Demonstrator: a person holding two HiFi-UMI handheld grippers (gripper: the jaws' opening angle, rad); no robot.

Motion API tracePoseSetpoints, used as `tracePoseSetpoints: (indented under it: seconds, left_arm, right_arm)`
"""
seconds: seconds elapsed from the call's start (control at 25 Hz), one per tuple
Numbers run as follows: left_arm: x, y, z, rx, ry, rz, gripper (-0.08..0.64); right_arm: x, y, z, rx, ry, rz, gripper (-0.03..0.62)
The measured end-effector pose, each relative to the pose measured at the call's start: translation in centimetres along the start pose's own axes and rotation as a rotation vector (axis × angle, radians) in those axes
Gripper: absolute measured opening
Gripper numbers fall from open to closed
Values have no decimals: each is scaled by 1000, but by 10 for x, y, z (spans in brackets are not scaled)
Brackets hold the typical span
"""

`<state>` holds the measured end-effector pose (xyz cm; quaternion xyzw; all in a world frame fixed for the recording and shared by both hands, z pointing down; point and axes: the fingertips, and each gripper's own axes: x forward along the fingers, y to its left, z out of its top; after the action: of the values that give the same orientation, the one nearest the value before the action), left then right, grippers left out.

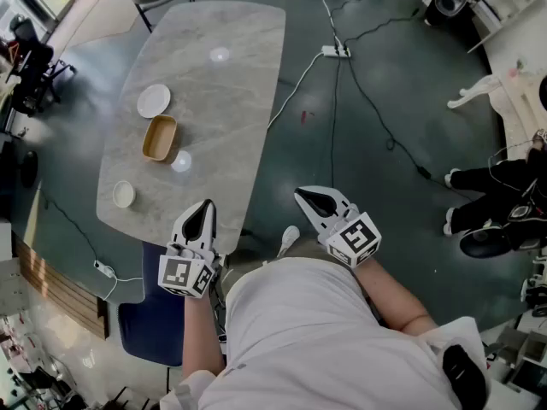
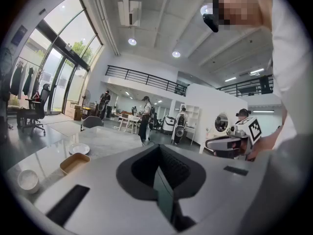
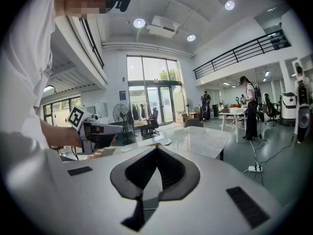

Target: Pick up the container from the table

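The container is a shallow tan oblong dish on the grey marble table, near its left side; in the left gripper view the container lies ahead and to the left. My left gripper hovers over the table's near edge, short of the container, jaws shut and empty; the left gripper shows its pads meeting. My right gripper is off the table to the right, over the floor, also shut with nothing in it; the right gripper points at the table's far end.
A white plate lies just beyond the container and a small white bowl nearer me on the left. Cables and a power strip cross the floor on the right. A blue seat stands under the near edge. A seated person's legs are at far right.
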<state>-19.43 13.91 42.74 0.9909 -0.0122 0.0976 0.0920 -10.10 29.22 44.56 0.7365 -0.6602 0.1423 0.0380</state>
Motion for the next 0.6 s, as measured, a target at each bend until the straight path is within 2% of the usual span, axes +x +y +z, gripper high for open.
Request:
tracePoseSetpoints:
  seconds: [0.24, 0.6]
  left_arm:
    - [49, -40, 9, 25, 8, 6, 3]
    - [85, -60, 9, 34, 48, 8, 3]
  right_arm:
    - [-35, -52, -1, 6, -12, 7, 9]
    - [-46, -99, 2, 45, -54, 0, 11]
